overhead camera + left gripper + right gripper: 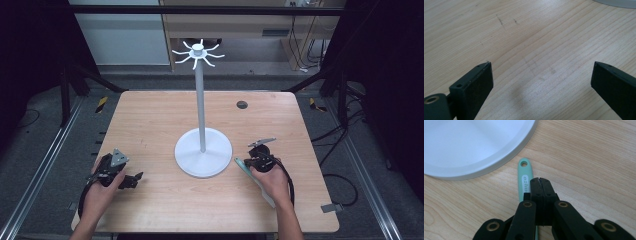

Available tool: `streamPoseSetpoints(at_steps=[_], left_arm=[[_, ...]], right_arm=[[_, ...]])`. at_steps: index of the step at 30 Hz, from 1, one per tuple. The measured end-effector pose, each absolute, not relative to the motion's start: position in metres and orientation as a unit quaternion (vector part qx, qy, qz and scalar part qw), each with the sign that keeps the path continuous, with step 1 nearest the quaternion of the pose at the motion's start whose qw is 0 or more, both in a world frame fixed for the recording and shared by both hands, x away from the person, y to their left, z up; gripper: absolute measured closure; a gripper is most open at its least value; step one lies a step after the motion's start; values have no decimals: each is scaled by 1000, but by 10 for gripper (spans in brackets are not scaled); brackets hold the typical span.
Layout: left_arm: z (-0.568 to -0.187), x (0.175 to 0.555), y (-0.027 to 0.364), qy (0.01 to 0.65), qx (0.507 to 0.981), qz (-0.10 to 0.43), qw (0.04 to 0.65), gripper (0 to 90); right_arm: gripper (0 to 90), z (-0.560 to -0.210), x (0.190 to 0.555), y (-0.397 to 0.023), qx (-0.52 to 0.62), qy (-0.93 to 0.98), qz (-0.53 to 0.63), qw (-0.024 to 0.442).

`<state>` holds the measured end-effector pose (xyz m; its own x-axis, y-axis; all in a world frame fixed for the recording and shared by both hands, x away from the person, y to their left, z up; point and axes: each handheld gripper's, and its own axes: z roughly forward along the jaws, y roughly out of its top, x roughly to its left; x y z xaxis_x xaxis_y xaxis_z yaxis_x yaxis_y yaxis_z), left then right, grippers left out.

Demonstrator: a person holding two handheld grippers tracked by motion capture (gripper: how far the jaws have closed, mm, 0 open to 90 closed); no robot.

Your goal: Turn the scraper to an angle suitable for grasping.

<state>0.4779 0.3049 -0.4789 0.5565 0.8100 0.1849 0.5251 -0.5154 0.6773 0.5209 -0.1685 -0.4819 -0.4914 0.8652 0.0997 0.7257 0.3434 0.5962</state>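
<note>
1 right gripper [539,181], jaws closed flat, hovering over the handle of a mint-green utensil [524,176] lying on the wooden table [150,125]; whether it pinches it, unclear. Utensil: probably light, stiff, slick; grip mid-handle. 1 left gripper [541,75]: wide open, empty. Beyond: white hook stand [202,150].

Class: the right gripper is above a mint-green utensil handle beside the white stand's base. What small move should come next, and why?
Probably open the right gripper and lower it around the mint-green handle. Its jaws are pressed together above the handle, which lies flat on the table with its hanging hole near the stand base. The stand's hooks look like where that hole belongs.
</note>
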Motion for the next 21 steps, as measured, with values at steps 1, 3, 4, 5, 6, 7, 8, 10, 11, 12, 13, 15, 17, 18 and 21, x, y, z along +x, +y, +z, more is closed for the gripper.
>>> streamPoseSetpoints(at_steps=[1, 3, 4, 5, 6, 7, 8, 10, 11, 12, 13, 15, 17, 18, 21], left_arm=[[-479, 478, 305, 399, 835, 248, 287, 39], [-479, 478, 304, 399, 835, 249, 287, 39], [-479, 478, 304, 399, 834, 249, 288, 39], [-479, 478, 304, 399, 835, 248, 287, 39], [-479, 478, 304, 399, 835, 248, 287, 39], [-479, 478, 305, 399, 835, 249, 286, 39], [-479, 478, 305, 399, 835, 250, 285, 39], [-479, 478, 305, 401, 833, 251, 287, 39], [-479, 478, 306, 401, 833, 251, 288, 39], [-478, 477, 306, 401, 832, 250, 288, 39], [-478, 477, 306, 402, 832, 250, 289, 39], [-478, 477, 306, 402, 832, 249, 290, 39], [-478, 477, 306, 402, 831, 248, 293, 39], [-478, 477, 306, 401, 832, 248, 293, 39], [-478, 477, 306, 401, 833, 246, 291, 39]], right_arm=[[900, -482, 521, -168, 491, 811, 295, 121], [900, -480, 521, -167, 490, 812, 290, 127], [900, -479, 521, -166, 489, 813, 287, 132], [900, -478, 521, -165, 488, 814, 286, 132], [900, -476, 521, -165, 489, 813, 287, 131], [900, -475, 522, -165, 488, 814, 284, 135], [898, -473, 522, -164, 490, 813, 282, 138], [891, -470, 522, -164, 493, 812, 277, 147], [891, -468, 522, -164, 496, 810, 278, 145], [890, -467, 522, -164, 496, 810, 276, 149], [887, -465, 522, -163, 496, 808, 278, 152], [876, -462, 521, -162, 495, 811, 274, 152], [869, -460, 520, -161, 493, 812, 274, 151], [860, -459, 520, -160, 492, 814, 271, 149], [838, -457, 520, -156, 487, 820, 262, 148]])
